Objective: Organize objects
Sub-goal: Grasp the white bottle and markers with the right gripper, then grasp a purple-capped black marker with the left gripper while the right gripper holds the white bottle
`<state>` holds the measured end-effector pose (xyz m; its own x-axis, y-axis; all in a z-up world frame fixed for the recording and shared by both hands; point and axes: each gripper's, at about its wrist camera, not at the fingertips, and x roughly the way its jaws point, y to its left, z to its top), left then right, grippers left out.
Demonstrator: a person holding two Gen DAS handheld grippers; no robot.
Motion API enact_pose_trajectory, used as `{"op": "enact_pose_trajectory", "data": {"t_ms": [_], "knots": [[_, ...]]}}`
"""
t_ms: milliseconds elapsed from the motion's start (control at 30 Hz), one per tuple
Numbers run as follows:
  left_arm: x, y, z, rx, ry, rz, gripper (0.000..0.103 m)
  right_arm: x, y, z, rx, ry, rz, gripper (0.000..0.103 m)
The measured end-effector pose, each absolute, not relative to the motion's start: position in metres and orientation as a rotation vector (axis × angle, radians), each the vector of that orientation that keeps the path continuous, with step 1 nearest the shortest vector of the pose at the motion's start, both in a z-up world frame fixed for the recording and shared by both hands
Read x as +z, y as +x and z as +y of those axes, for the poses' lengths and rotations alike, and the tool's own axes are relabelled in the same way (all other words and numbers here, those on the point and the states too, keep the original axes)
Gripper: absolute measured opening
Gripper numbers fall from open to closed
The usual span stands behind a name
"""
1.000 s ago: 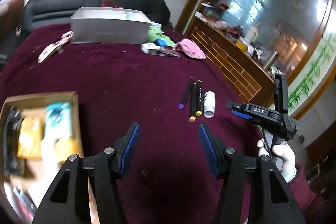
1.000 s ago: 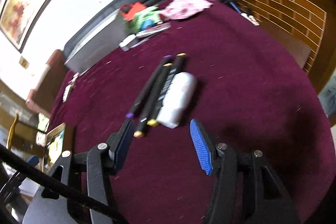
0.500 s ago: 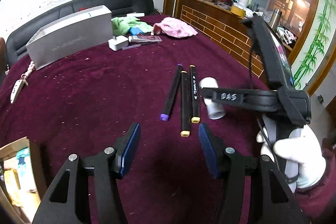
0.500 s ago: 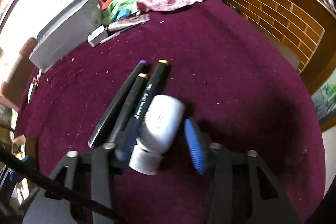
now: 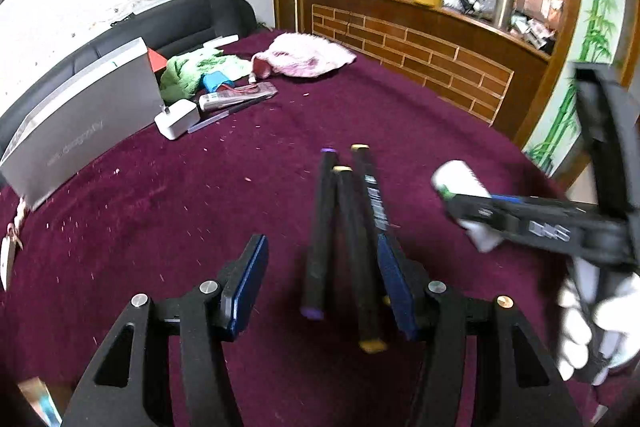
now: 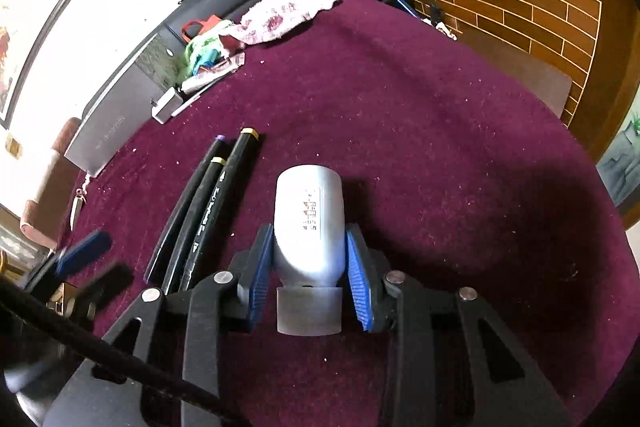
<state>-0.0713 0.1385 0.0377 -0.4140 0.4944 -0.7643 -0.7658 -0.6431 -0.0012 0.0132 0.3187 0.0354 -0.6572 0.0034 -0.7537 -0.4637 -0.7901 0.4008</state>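
Clamping the white bottle [image 6: 309, 223] between its blue pads, the right gripper [image 6: 308, 277] is mid-pickup on the maroon surface [image 6: 460, 155], while the left gripper [image 5: 320, 283] straddles three black markers [image 5: 344, 227], jaws spread, needing to close next.

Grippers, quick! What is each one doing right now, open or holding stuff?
Left gripper: open, its fingers around the black markers, not squeezing them.
Right gripper: shut on the white bottle.
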Motion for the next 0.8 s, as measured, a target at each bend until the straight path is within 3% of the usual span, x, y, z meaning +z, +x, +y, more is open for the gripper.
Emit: {"op": "enact_pose_trajectory", "data": {"t_ms": [333,400,533,800], "knots": [[0.009,-0.089,0.164,2.033,-1.021,0.453,0.05,0.035,0.012,0.32,2.52,-1.117,0.894,0.033],[0.006,-0.09,0.165,2.008,-1.041,0.448,0.044,0.034,0.012,0.32,2.52,-1.115,0.897,0.033],[-0.001,-0.091,0.154,1.994,-1.04,0.443,0.042,0.033,0.013,0.322,2.52,-1.107,0.928,0.033],[0.003,-0.108,0.139,1.968,-1.081,0.306,0.042,0.034,0.014,0.322,2.521,-1.105,0.92,0.033]]}}
